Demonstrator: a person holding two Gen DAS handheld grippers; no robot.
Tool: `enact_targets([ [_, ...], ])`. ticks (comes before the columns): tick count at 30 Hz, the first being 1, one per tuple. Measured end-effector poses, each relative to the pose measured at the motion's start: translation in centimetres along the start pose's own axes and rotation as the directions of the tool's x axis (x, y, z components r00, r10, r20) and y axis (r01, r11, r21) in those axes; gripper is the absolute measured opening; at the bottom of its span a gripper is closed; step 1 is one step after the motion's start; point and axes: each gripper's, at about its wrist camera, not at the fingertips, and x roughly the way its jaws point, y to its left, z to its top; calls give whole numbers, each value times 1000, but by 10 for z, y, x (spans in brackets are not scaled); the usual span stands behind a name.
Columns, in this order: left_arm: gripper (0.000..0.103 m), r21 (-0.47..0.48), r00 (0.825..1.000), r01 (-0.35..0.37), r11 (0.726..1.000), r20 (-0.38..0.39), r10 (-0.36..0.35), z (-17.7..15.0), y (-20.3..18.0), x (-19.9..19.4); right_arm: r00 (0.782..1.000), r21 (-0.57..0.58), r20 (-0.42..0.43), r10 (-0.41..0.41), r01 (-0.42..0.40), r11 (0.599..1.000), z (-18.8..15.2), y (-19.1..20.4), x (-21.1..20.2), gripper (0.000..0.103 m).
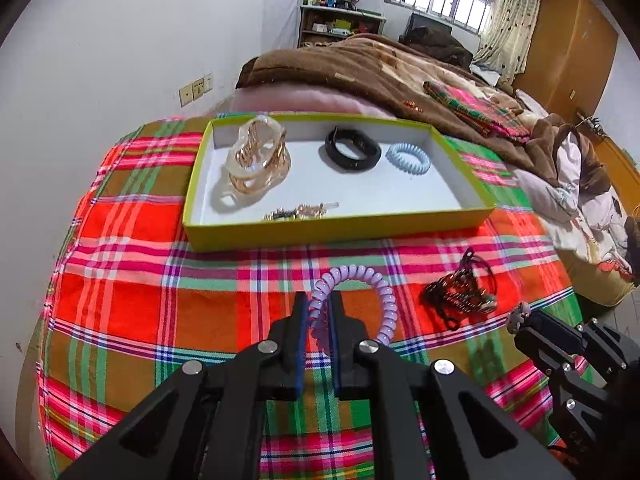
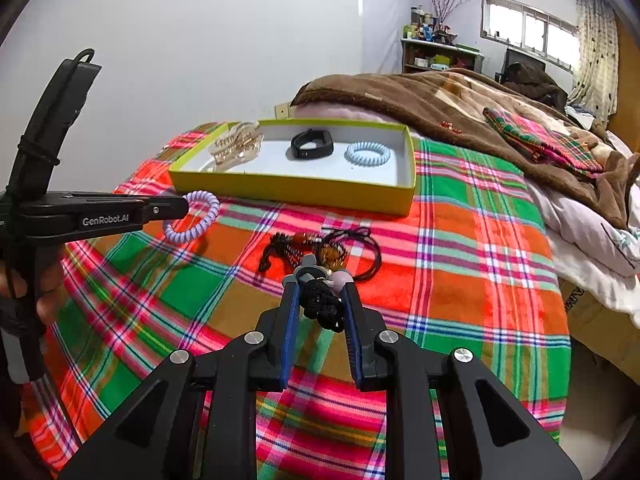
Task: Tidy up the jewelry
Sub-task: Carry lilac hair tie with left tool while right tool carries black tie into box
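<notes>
My left gripper (image 1: 320,304) is shut on a purple spiral hair tie (image 1: 385,300), which hangs just above the plaid cloth. In the right wrist view the left gripper (image 2: 182,205) holds the same tie (image 2: 192,222) near the box's front left corner. My right gripper (image 2: 319,285) is shut on a knotted black cord with beads (image 2: 322,304); it also shows in the left wrist view (image 1: 520,316). More black cord and bead jewelry (image 1: 460,296) (image 2: 304,248) lies on the cloth. The yellow-green box (image 1: 336,229) (image 2: 292,192) holds a clear hair claw (image 1: 256,160), a black band (image 1: 352,152) and a blue spiral tie (image 1: 408,158).
A gold clip (image 1: 300,212) lies at the box's front wall. Behind the box are a brown blanket (image 1: 360,64) and a folded plaid cloth (image 2: 540,136). The plaid surface drops off at the right (image 2: 568,320). A person's hand (image 2: 44,292) grips the left tool.
</notes>
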Motion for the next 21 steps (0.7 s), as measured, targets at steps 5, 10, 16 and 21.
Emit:
enact_targets([
  [5, 10, 5, 1000, 4, 1000, 30, -4, 11, -1, -9, 1000, 4, 24, -8, 8, 1000, 10, -2, -4, 22],
  [10, 10, 4, 999, 16, 1000, 50, -17, 23, -2, -14, 999, -2, 45, -14, 14, 1000, 22, -3, -7, 22],
  [16, 10, 10, 997, 21, 1000, 68, -22, 40, -5, -16, 997, 1, 77, -19, 19, 1000, 39, -8, -8, 22],
  [21, 10, 0, 997, 28, 1000, 67, -27, 58, -4, -8, 995, -9, 97, -32, 33, 999, 60, -13, -1, 22],
])
